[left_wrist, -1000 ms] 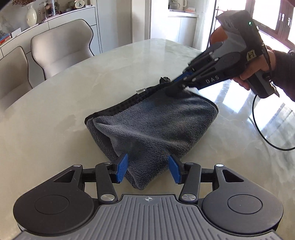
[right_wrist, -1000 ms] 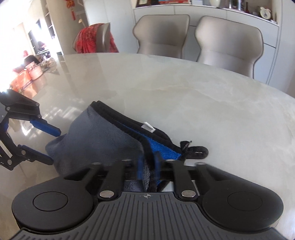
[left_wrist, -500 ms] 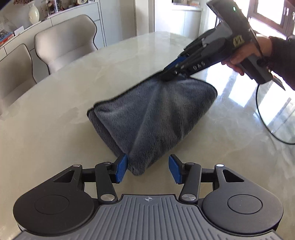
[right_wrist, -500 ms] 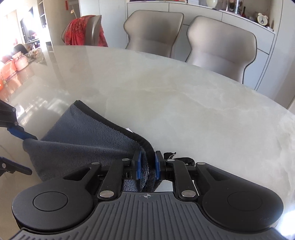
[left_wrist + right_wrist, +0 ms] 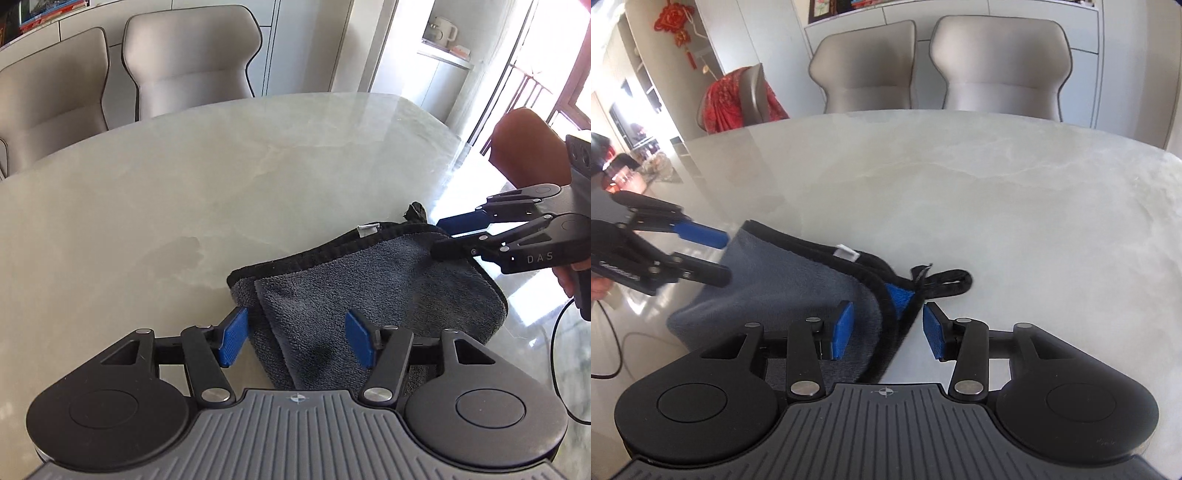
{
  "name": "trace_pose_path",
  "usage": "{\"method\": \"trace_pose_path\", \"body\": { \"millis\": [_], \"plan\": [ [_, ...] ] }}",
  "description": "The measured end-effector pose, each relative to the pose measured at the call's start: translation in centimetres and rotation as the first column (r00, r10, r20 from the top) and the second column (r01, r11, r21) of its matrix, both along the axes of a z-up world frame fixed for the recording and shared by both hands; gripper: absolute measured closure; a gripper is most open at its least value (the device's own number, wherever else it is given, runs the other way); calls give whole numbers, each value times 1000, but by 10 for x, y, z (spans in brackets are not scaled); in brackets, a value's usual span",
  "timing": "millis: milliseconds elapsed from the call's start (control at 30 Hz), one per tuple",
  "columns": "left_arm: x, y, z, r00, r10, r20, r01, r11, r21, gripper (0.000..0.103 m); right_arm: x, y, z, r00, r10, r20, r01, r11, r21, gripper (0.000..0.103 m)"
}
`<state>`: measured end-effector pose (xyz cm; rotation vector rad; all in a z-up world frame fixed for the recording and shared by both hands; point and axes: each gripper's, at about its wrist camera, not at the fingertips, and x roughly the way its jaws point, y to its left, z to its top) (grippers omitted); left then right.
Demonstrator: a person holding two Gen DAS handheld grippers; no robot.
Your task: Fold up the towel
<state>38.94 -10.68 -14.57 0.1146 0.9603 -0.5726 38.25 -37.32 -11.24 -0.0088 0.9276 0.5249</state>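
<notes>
Both sets of jaws are opening, their pads clear of the towel (image 5: pixel 369 288) lying folded on the desk (image 5: pixel 184 192). The left gripper (image 5: pixel 295 338) straddles its 6 o'clock corner, the right gripper (image 5: pixel 886 328) its hemmed corner: letting go so the fold settles flat, I judge.

**Folded towel lies flat between two parting grippers**

A folded grey plush towel with black piping (image 5: pixel 369 291) lies on the pale marble tabletop (image 5: pixel 184 199). The left gripper (image 5: pixel 297 341) straddles its near corner — blue pads clear of the cloth, jaws opening. At the far corner the right gripper (image 5: pixel 445 236), held in a hand (image 5: pixel 567 284), hovers with jaws opening too — beside a small white label (image 5: pixel 368 229). Two beige upholstered chairs (image 5: pixel 188 62) stand behind.
</notes>
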Motion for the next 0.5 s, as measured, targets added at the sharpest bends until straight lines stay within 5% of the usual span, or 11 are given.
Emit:
{"method": "trace_pose_path", "body": {
  "millis": [233,400,500],
  "plan": [
    [-1,-2,4,1000,10,4,-10,1000,7,55,1,0,-4,1000,7,-7,-7,1000,1,66],
    [-2,0,7,1000,11,-4,-11,1000,9,85,1,-3,-4,1000,1,-2,-1,1000,22,83],
    [-4,1,9,1000,18,6,-18,1000,9,91,-2,-3,-1,1000,-3,18,3,1000,28,85]
  ]
}}
